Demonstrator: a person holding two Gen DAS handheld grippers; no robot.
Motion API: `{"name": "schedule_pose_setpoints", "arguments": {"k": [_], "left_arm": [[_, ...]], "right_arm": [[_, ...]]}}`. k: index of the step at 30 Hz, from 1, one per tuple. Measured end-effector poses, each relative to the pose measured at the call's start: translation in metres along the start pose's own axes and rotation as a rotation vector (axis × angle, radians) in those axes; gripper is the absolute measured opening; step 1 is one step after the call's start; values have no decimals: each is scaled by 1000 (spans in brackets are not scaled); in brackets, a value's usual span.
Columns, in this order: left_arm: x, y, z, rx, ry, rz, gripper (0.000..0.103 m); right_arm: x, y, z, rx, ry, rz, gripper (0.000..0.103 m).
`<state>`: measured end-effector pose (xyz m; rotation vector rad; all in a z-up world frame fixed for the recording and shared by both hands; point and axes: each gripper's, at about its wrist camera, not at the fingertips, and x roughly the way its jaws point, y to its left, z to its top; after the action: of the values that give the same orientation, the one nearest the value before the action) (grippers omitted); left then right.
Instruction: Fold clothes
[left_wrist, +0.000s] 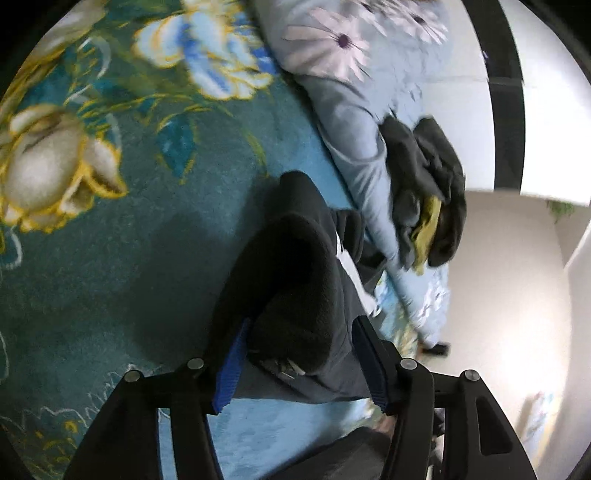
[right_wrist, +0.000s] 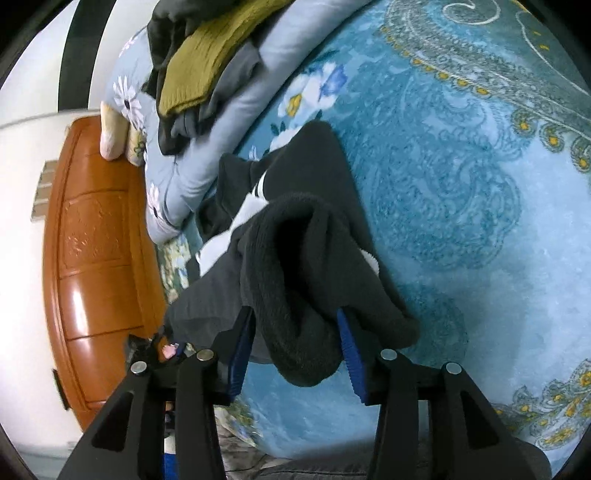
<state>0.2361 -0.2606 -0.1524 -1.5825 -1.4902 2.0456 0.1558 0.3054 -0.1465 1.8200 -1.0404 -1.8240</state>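
Left gripper (left_wrist: 301, 365): black frame, ribbed blue pads (left_wrist: 231, 369), jaws partly apart with a thick wad of the black garment (left_wrist: 295, 280) pinched between them; the frame's lower part is cut off by the picture edge. Right gripper (right_wrist: 297, 350): same build, jaws likewise partly apart and closed on a bunched fold of the same garment (right_wrist: 306, 258). Garment: black, fleecy nap on the inner face, smoother dark-grey outer cloth, white stripes showing at one side; it hangs bunched from both grippers and trails down onto the blanket (left_wrist: 129, 221), so its full outline and kind cannot be made out. A small metal fitting near the left jaws is too blurred to name. Blanket: teal plush with large cream, blue and yellow flowers in the left view, pale blue (right_wrist: 461, 221) with paisley scrolls in the right view; edges cut off. Beyond the garment, a rolled quilt (left_wrist: 354, 122), smooth light-blue cloth printed with pale daisies, lies along the blanket's edge. On the quilt, a heap of clothes (right_wrist: 195, 70): dark grey and black pieces with a mustard ribbed knit among them, shapes jumbled, partly cut off at the top of the right view. Farthest, a glossy orange-brown wooden headboard (right_wrist: 99, 240) with carved panels, and white wall.
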Motion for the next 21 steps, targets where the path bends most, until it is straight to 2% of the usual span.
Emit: {"name": "schedule_pose_setpoints", "arguments": {"k": [1,2,3,4,5,6,7,8,9,10,12,15,19,21], "left_arm": [[0,-4,0,25,-4,29,59],[1,-8,-1,48,-7,56,54],[1,-10,-2,67,3,75,37],[1,-13,-3,86,12,95,30],[1,-15,-5,101,22,107,27],[-4,-14,-7,89,35,79,24],[-9,-14,-10,78,48,51,24],[-15,-14,-13,61,60,13,24],[-23,-12,-14,17,62,-81,24],[-31,-10,-14,-22,61,-165,24],[-38,-11,-4,-39,33,-207,24],[-23,-15,29,-65,5,-210,24],[26,-10,83,-209,-28,-209,24],[45,1,98,-288,-28,-192,24]], "right_arm": [[3,2,-1,-10,4,-7,47],[5,4,-2,-19,9,-14,42],[5,6,-3,-23,17,-14,35],[5,9,-5,-27,25,-14,25],[4,11,-6,-32,33,-14,22],[2,13,-10,-44,47,-7,21],[-4,16,-14,-56,59,24,20],[-12,20,-19,-67,57,95,19],[-19,23,-22,-73,53,158,19],[-18,23,-12,-50,37,168,19],[-16,23,7,-6,6,189,19],[-12,22,37,61,-40,219,19],[-8,21,76,150,-102,260,19],[1,12,94,225,-133,254,19]]}}
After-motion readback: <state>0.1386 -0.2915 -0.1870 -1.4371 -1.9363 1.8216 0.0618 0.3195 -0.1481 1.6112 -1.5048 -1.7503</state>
